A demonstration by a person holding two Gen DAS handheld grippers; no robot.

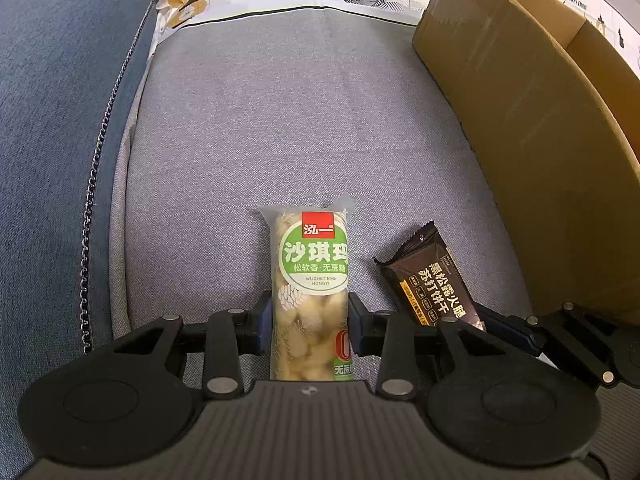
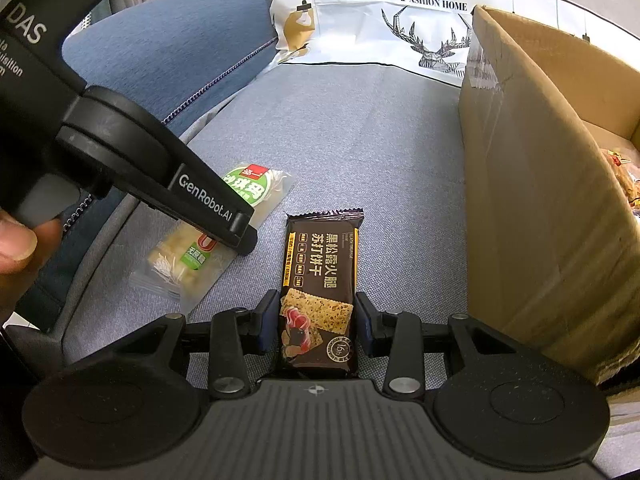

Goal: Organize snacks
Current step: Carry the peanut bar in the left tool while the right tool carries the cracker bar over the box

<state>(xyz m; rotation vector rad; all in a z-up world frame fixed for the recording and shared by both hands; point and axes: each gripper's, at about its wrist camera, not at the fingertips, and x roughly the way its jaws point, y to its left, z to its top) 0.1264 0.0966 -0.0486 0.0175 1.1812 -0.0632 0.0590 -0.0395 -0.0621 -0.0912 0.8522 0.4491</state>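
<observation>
A clear snack pack with a green label (image 1: pixel 310 280) lies on the grey sofa cushion (image 1: pixel 280 140). My left gripper (image 1: pixel 310 320) is shut on its near half, pads touching both sides. A dark brown cracker pack (image 2: pixel 320 280) lies beside it to the right. My right gripper (image 2: pixel 316 328) straddles its near end; the left pad touches it, the right pad stands a small gap away. The cracker pack also shows in the left wrist view (image 1: pixel 432 284), and the green-label pack in the right wrist view (image 2: pixel 216 236) under the left gripper's body.
An open cardboard box (image 1: pixel 540 120) stands on the cushion at the right, with snacks inside (image 2: pixel 624 176). A blue sofa arm (image 1: pixel 60 120) rises at the left. A white deer-print pillow (image 2: pixel 400 20) lies at the back.
</observation>
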